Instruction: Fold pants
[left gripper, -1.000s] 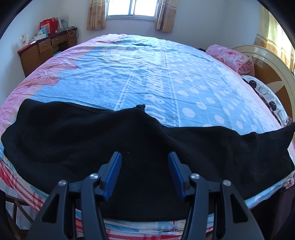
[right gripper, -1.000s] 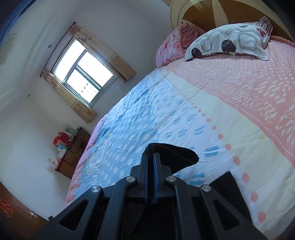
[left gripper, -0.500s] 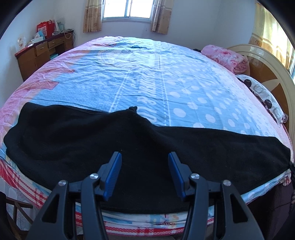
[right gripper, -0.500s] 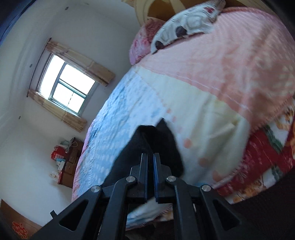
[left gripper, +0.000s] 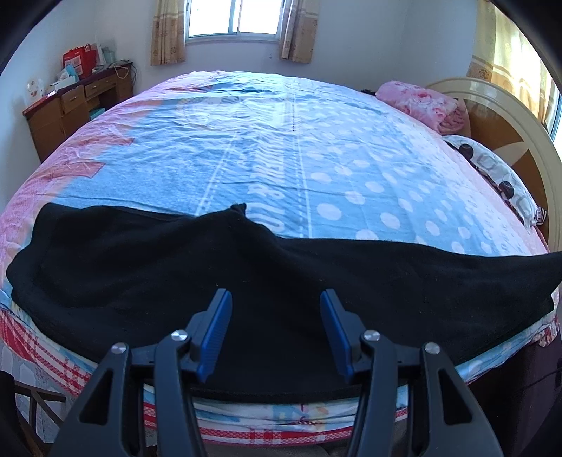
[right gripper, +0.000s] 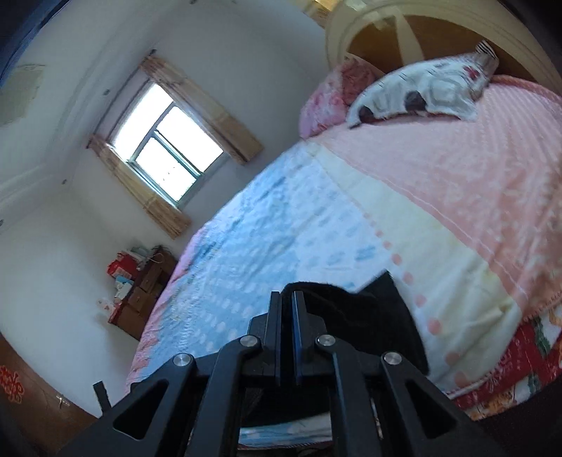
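Observation:
Black pants (left gripper: 267,281) lie spread along the near edge of the bed, left to right. My left gripper (left gripper: 275,298) is open and empty, hovering above their middle, apart from the cloth. My right gripper (right gripper: 288,298) is shut on the right end of the pants (right gripper: 372,316) and holds that corner lifted; in the left wrist view the corner (left gripper: 551,260) rises at the far right.
The bed (left gripper: 281,147) has a blue, pink and polka-dot cover. Pillows (left gripper: 491,168) and a pink blanket (left gripper: 421,102) lie by the headboard (left gripper: 509,116) on the right. A wooden desk (left gripper: 70,102) stands at the back left under the window (left gripper: 233,17).
My right gripper has swung and lifted the right end of the pants, which lay flat half a second ago. The left gripper has stayed open, shifting only slightly.

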Demonstrator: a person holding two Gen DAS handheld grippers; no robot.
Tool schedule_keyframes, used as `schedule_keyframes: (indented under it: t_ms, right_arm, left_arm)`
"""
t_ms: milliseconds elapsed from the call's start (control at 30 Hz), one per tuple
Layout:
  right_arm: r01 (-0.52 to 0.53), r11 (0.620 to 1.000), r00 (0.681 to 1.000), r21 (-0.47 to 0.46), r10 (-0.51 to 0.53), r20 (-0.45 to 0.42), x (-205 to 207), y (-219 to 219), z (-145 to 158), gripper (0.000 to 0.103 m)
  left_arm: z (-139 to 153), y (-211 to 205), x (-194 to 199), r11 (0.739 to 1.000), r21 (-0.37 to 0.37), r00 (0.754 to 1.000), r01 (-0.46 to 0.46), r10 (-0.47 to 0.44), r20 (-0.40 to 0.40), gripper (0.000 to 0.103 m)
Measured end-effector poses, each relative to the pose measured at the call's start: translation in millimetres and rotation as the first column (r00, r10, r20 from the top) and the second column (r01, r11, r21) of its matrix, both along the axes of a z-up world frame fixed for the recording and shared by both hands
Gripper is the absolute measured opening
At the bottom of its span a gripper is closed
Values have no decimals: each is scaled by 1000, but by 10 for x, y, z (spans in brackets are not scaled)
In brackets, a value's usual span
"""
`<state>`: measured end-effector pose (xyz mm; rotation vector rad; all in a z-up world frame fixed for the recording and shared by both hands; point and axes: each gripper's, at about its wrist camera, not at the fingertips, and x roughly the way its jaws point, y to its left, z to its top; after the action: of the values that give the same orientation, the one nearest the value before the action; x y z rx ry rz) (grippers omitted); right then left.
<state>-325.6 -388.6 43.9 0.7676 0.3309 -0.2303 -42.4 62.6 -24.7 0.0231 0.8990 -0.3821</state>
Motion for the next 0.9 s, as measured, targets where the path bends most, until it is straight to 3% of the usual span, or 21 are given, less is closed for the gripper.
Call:
schedule_keyframes:
  t_ms: [67, 133, 267, 367, 533, 633, 700, 800, 900]
  right_arm:
    - [-27, 998, 998, -63, 31, 56, 2, 71, 168, 5]
    - [-36, 996, 999, -80, 39, 38, -23, 88, 156, 5]
    - [35, 997, 996, 67, -29, -90, -49, -228, -361, 5]
    - [55, 992, 995, 114, -44, -94, 117, -402, -470, 5]
    - [-8, 1000, 999, 26, 9, -32, 527, -364, 61, 5]
    - [-50, 998, 997, -33, 52, 49, 482, -230, 376, 5]
    - [-49, 998, 997, -41, 51, 55, 347, -136, 388, 5]
    - [-26, 1000, 1000, 0, 26, -16, 88, -144, 53, 5]
    - [62, 994, 988, 92, -48, -146, -203, -262, -497, 5]
  left_arm:
    - [-25, 4, 11, 1000, -4, 1000, -4, 3, -11, 55]
    - [-48, -2, 11, 1000, -8, 1000, 0, 0, -20, 55]
    - [-75, -53, -3, 1000, 7, 1000, 13, -13, -24, 55]
    - [-50, -76, -22, 1000, 13, 1000, 14, -14, -16, 55]
    - [-35, -31, -8, 1000, 4, 1000, -10, 11, -13, 55]
    - [-83, -32, 10, 1000, 0, 999, -12, 11, -31, 55]
    - [-106, -48, 3, 1000, -3, 999, -1, 1, -39, 55]
    - [-101, -68, -25, 1000, 2, 999, 15, -15, -36, 55]
    - [-54, -52, -27, 1000, 1, 1000, 9, -9, -24, 55]
